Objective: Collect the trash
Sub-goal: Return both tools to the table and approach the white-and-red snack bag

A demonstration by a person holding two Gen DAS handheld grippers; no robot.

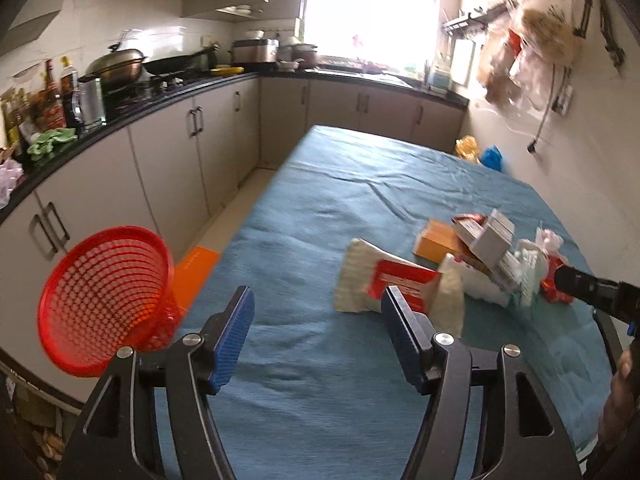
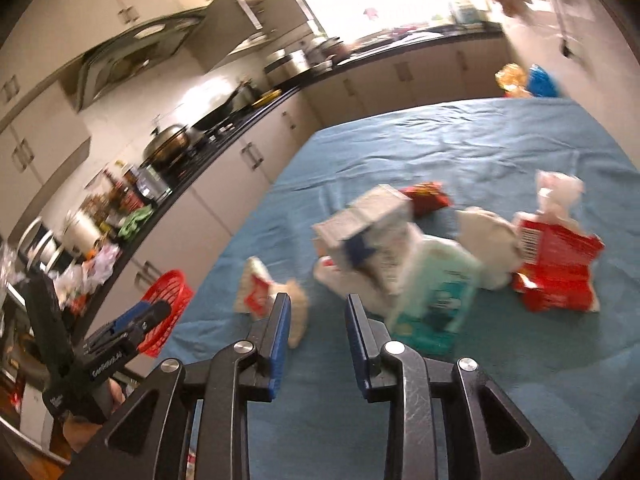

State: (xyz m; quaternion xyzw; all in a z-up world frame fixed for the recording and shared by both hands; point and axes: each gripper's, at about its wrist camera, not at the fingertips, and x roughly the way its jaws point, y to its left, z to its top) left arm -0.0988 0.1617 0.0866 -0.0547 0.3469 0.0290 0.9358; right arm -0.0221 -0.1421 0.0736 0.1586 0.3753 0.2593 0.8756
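Note:
A pile of trash lies on the blue-covered table [image 1: 320, 208]: a red and white wrapper [image 1: 384, 280], an orange box [image 1: 436, 242], small white boxes [image 1: 490, 236] and crumpled bags. In the right wrist view I see white boxes [image 2: 368, 220], a teal packet [image 2: 436, 292] and a red wrapper [image 2: 556, 268]. A red mesh basket [image 1: 108, 296] sits tilted at the table's left edge; it also shows in the right wrist view [image 2: 168, 308]. My left gripper [image 1: 318, 332] is open and empty above the cloth, just short of the wrapper. My right gripper [image 2: 316, 332] is open and empty, near the pile.
A kitchen counter [image 1: 132, 116] with pots, bottles and a stove runs along the left and back. Cabinets [image 1: 192, 152] stand below it. Plastic bags hang on the right wall [image 1: 528, 64]. Yellow and blue bags [image 1: 480, 152] lie beyond the table's far right corner.

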